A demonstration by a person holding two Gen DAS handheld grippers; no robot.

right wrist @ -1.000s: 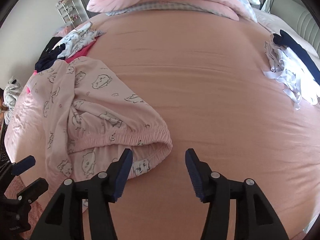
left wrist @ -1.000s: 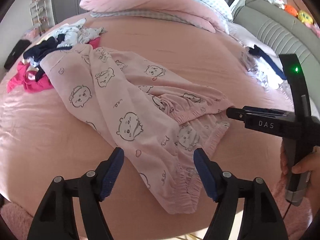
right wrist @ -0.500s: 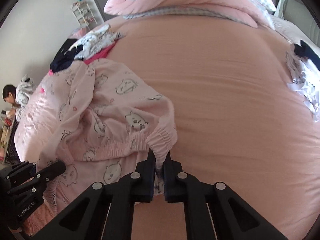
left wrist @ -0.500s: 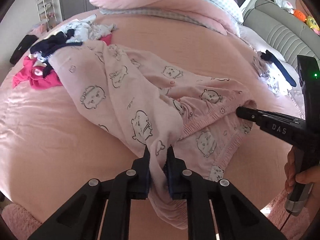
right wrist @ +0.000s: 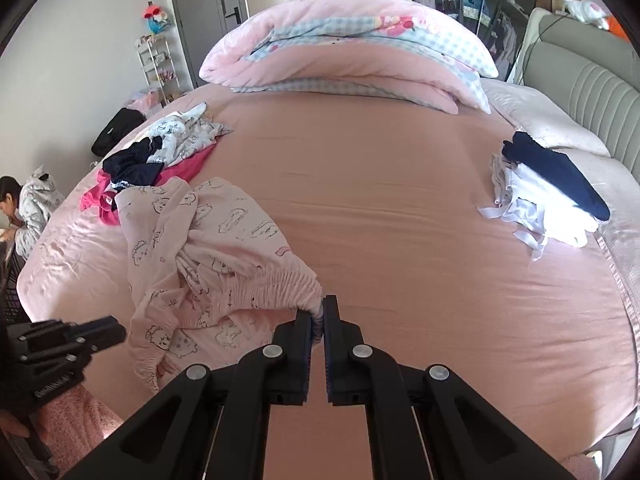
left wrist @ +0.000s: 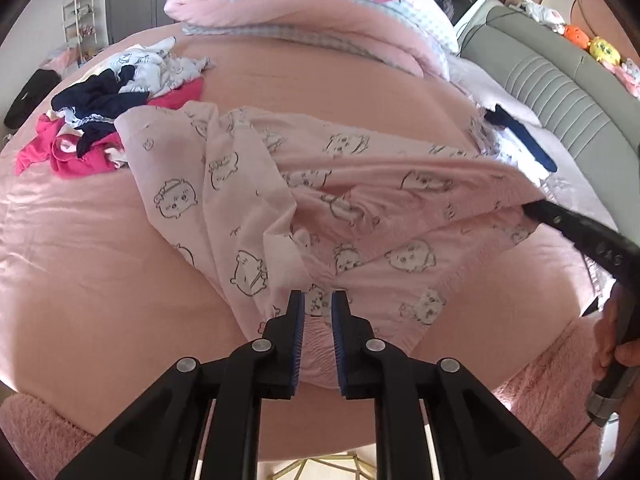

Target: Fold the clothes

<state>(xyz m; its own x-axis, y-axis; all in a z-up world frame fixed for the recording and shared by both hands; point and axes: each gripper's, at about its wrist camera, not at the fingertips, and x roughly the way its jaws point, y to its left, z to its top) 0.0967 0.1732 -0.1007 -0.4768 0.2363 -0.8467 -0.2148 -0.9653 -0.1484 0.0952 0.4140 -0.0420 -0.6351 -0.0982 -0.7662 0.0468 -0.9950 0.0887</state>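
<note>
At the far left of the bed (right wrist: 400, 208), a heap of unfolded clothes (right wrist: 160, 156), navy, white-printed and magenta, lay close to the mattress edge. A seated person (right wrist: 24, 212) was cut off by the frame beyond that edge.

Just right of the heap, the pink bear-print pajama pants (left wrist: 248, 200) sprawled from the pile toward the near edge. The left hand-held gripper (left wrist: 318, 300) had a fold of the pants' cloth between its blue pads, and its jaws were opening slightly at that moment; the cloth still filled the narrow gap. How much fabric hung below the pads over the bed's edge was hidden by the gripper's own arms.

Further right, the right hand-held gripper (right wrist: 318, 308) was clamped tight on the pants' gathered elastic waistband (right wrist: 276, 280), which rose off the sheet in a stretched ridge. In the left wrist view this gripper was blurred, and the hand (left wrist: 616, 340) holding it was cut off at the frame's rim.

Right of the pants the pink sheet lay bare and wide across the middle of the bed. A folded pink duvet (right wrist: 348, 52) bounded it at the far side. Near the right edge sat a small stack of white and navy clothing (right wrist: 548, 188), beside the grey padded headboard (right wrist: 592, 88). Plush toys on top of it were too small to identify.
</note>
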